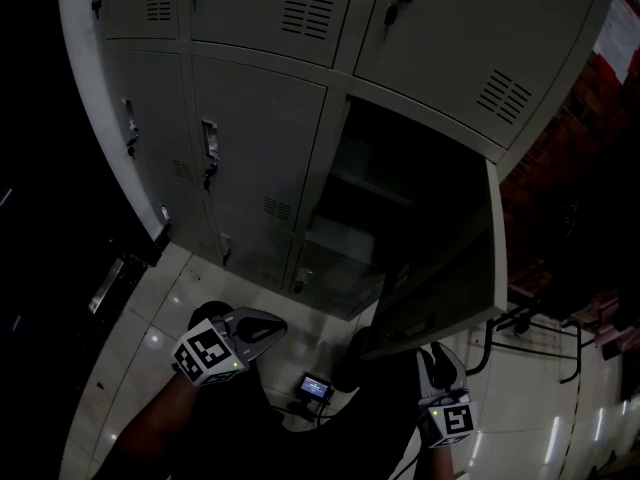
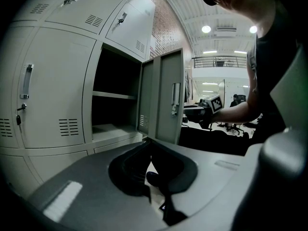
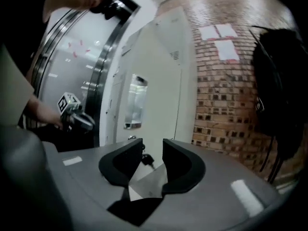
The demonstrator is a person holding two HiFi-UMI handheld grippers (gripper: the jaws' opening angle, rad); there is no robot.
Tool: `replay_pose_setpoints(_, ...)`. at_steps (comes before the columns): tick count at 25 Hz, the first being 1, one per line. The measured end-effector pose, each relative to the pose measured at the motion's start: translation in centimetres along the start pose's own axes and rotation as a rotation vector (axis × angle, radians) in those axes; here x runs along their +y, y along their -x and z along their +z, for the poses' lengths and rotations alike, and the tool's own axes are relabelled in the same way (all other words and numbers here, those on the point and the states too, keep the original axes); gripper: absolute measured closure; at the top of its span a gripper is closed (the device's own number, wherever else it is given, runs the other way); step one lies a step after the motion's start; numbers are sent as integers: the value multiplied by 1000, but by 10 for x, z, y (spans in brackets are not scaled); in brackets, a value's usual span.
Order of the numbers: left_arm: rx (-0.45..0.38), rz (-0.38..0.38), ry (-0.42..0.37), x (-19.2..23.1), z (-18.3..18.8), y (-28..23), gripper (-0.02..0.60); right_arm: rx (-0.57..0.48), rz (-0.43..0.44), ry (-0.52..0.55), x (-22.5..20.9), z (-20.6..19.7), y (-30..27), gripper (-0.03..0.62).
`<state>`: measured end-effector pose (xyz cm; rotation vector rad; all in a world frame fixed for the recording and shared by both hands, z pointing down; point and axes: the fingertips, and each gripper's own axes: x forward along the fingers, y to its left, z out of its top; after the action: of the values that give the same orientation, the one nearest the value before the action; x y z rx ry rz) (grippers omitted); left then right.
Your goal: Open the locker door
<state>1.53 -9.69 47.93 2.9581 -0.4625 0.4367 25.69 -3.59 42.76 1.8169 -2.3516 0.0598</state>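
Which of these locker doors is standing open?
The rightmost locker door, swung outward and baring a shelf; the neighbouring doors sit flush and shut.

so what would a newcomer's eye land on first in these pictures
The open locker door, swung out at the right of the grey locker bank, bares a dark compartment with a shelf. Next come the two grippers low in the head view: the left gripper shut, the right gripper with jaws apart, both empty. A brick wall stands right of the lockers.
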Motion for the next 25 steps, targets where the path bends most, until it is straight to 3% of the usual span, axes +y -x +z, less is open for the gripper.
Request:
replay_pose_setpoints(2, 3, 3, -1, 1, -2, 0, 571, -14, -23, -80, -8, -2, -1, 492)
replay_pose_setpoints(9, 4, -2, 1, 0, 1, 1, 571, -28, -61, -201, -19, -14, -1, 587)
replay_pose_setpoints(12, 7, -1, 0, -1, 1, 1, 571, -35, -60, -247, -23, -19, -1, 592)
replay_pose_setpoints(25, 8, -1, -2, -1, 0, 1, 571, 0, -43, -171, -11, -20, -7, 594)
